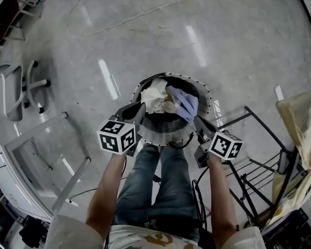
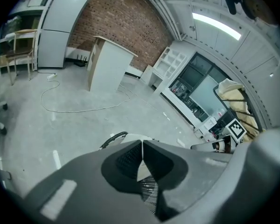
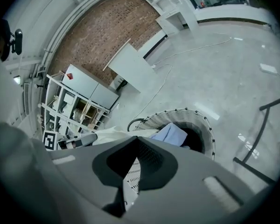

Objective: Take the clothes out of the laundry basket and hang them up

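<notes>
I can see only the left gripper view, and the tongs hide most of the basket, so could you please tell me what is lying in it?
Observer: In the head view the laundry basket holds a cream garment and a lavender garment, side by side on top.
Operator: Thank you. Are the right tongs carrying anything?
Observer: No. The right gripper view shows the right tongs shut with nothing between them.

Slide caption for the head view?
Left gripper and right gripper, both shut and empty, by a laundry basket holding a cream garment and a blue garment.
</notes>
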